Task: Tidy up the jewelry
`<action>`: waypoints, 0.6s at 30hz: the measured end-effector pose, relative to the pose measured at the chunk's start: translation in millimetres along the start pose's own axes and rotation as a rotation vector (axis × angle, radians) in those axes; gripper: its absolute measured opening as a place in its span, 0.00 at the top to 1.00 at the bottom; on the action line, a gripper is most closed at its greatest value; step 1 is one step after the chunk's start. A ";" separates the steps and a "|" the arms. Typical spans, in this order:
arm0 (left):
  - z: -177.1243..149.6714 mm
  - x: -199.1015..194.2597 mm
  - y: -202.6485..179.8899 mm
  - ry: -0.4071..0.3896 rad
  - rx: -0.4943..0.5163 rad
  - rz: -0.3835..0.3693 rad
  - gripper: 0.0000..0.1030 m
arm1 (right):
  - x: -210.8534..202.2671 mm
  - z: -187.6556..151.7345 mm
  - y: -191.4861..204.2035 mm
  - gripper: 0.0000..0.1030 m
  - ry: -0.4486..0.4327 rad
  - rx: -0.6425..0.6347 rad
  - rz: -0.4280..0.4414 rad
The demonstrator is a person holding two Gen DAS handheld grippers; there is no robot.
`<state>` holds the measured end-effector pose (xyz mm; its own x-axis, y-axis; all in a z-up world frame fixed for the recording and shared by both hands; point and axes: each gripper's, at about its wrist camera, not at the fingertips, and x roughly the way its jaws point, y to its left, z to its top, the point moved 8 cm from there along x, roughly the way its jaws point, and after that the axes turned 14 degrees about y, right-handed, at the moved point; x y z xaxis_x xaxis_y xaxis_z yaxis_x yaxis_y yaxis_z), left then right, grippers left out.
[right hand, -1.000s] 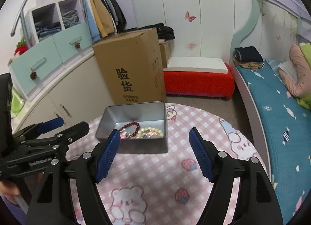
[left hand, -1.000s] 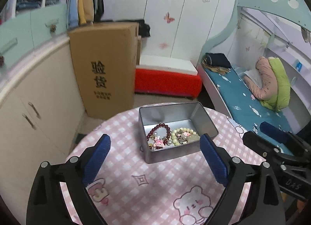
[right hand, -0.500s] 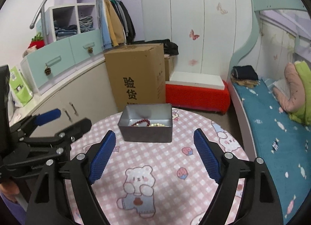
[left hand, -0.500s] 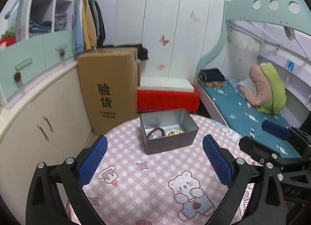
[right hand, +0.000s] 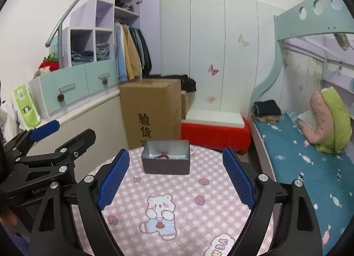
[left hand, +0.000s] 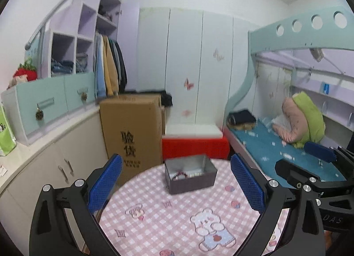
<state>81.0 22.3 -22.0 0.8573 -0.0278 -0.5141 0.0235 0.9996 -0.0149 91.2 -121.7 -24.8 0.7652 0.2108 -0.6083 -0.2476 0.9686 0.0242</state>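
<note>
**Tin of bracelets on the round worktop, both grippers empty**

On the far side of the round worktop (right hand: 177,207), which has a pink checked cloth printed with cartoon bears, sits an open rectangular grey metal tin (right hand: 166,160). Inside it you can see a dark red bead bracelet (right hand: 162,156) and a pale bead strand (left hand: 194,174) next to it, lying on the bottom. Anything smaller in there is too blurry to make out.

Readable writing: the tall brown cardboard box (right hand: 152,114) standing on the floor behind the worktop has two big black characters, 验货, with tiny print under them I can't read. The body of the right hand-held gripper shows "DAS" in the left wrist view.

Left hand-held gripper (left hand: 176,186) is spread wide with nothing between its blue pads. Right hand-held gripper (right hand: 176,178) is released too, its jaws have just been opening, and nothing sits between them either. Both hang over the near part of the worktop, well apart from the tin.

Around: a red bench with a white top (right hand: 214,132) behind the tin, and a bed with a teal sheet (right hand: 305,158) on the right.
</note>
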 end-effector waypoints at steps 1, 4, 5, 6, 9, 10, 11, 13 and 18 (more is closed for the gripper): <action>1.3 -4.4 -0.9 -0.016 0.005 0.007 0.08 | -5.6 -0.6 -0.4 0.19 -0.012 0.000 -0.005; 3.7 -15.6 -6.0 -0.058 0.024 0.029 0.08 | -17.9 -3.0 -2.8 0.19 -0.033 0.001 -0.021; 3.6 -17.8 -6.8 -0.065 0.027 0.028 0.08 | -20.2 -3.4 -3.1 0.19 -0.037 0.004 -0.021; 3.8 -19.3 -8.4 -0.067 0.028 0.020 0.08 | -22.9 -4.1 -4.1 0.19 -0.042 0.007 -0.020; 3.5 -21.6 -11.8 -0.067 0.032 0.005 0.08 | -28.5 -4.8 -6.0 0.19 -0.054 0.011 -0.026; 3.8 -22.5 -12.9 -0.070 0.034 0.003 0.08 | -30.5 -5.7 -7.1 0.19 -0.059 0.010 -0.030; 3.9 -23.5 -14.1 -0.074 0.036 0.004 0.08 | -32.4 -6.5 -8.2 0.19 -0.063 0.010 -0.036; 3.1 -24.3 -15.9 -0.082 0.040 0.007 0.08 | -35.0 -7.0 -10.2 0.19 -0.072 0.012 -0.043; 2.8 -28.7 -21.2 -0.100 0.050 0.015 0.08 | -37.6 -8.1 -12.2 0.18 -0.082 0.021 -0.055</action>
<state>57.3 1.9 -4.5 0.9045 -0.0148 -0.4261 0.0335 0.9988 0.0364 60.6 -142.5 -8.7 0.8237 0.1664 -0.5421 -0.1917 0.9814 0.0100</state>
